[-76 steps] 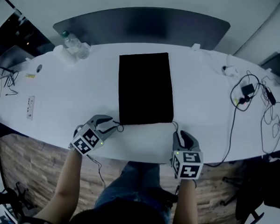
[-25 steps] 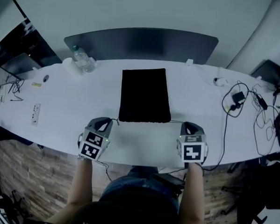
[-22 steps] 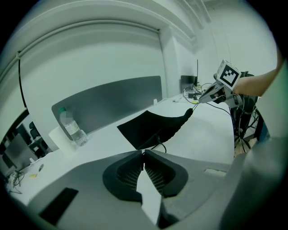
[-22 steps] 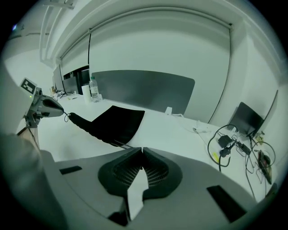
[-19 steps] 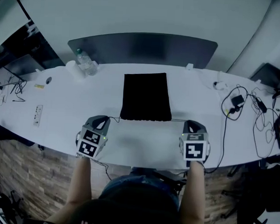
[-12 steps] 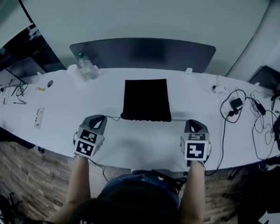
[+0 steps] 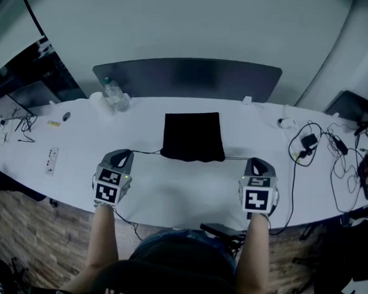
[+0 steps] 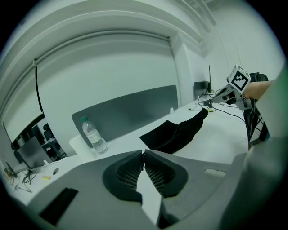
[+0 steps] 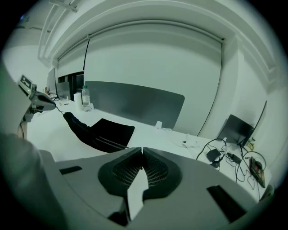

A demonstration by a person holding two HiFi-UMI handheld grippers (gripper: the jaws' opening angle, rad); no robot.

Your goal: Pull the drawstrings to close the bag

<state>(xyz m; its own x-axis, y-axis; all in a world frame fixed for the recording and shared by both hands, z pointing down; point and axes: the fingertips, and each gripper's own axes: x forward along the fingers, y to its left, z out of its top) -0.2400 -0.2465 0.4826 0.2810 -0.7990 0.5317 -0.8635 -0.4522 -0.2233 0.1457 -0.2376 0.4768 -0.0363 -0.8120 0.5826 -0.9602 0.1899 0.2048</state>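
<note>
Left tool (image 7: 126,152) is clamped on the left drawstring (image 7: 148,152), right tool (image 7: 256,160) on the right drawstring (image 7: 235,158) (both taut); we find the bag (image 7: 192,135) midway between, on the desk (image 7: 169,192).

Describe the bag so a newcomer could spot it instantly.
On the long white table, in front of the dark grey divider panel, lies a black cloth bag. Unlike the black cables at the right end, it is a rectangle with a bunched near edge, and thin drawstrings run from its near corners to the left gripper and right gripper.
</note>
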